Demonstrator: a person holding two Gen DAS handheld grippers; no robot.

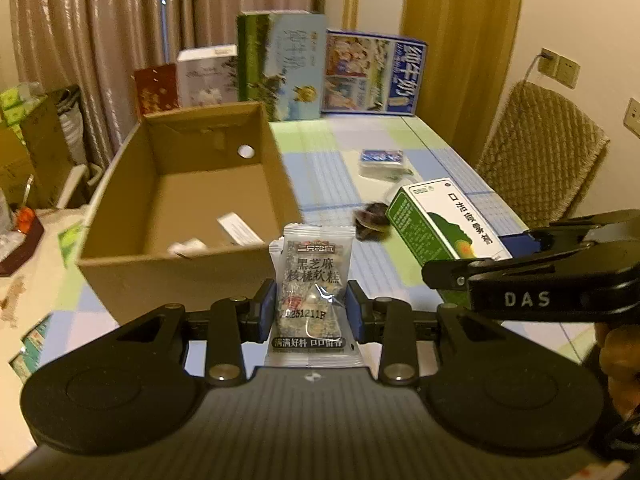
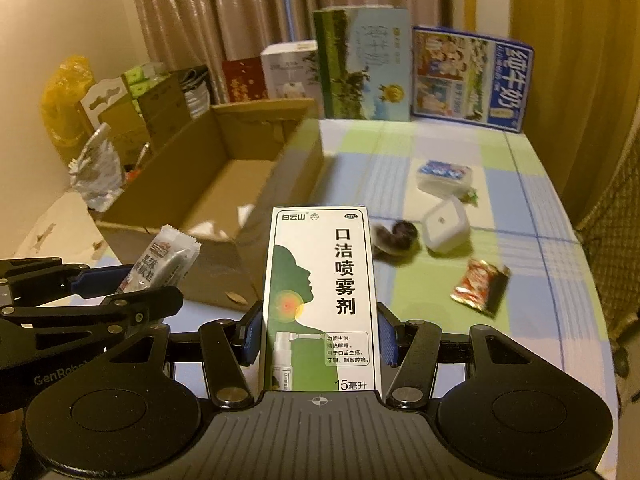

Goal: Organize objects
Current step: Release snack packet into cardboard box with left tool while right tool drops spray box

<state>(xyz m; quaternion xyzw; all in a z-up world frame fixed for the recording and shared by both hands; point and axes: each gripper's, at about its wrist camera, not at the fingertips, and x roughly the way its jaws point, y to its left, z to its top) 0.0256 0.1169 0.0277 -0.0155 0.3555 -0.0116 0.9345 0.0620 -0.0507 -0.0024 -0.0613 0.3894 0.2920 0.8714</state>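
Observation:
My left gripper point(image 1: 311, 312) is shut on a clear snack packet point(image 1: 314, 280) with black print, held upright just in front of the open cardboard box point(image 1: 188, 268). My right gripper point(image 2: 320, 338) is shut on a white and green spray box point(image 2: 320, 300), which also shows at the right of the left wrist view as the spray box point(image 1: 440, 220). The left gripper with its snack packet point(image 2: 160, 260) appears at the left of the right wrist view. Inside the cardboard box point(image 2: 208, 196) lie a few small white items point(image 1: 236, 230).
On the checked tablecloth point(image 2: 520, 200) lie a dark round object point(image 2: 398, 236), a white case point(image 2: 446, 226), a blue-topped pack point(image 2: 444, 174) and a red foil packet point(image 2: 480, 286). Tall cartons point(image 2: 362, 64) stand along the far edge. A woven chair point(image 1: 536, 152) is at the right.

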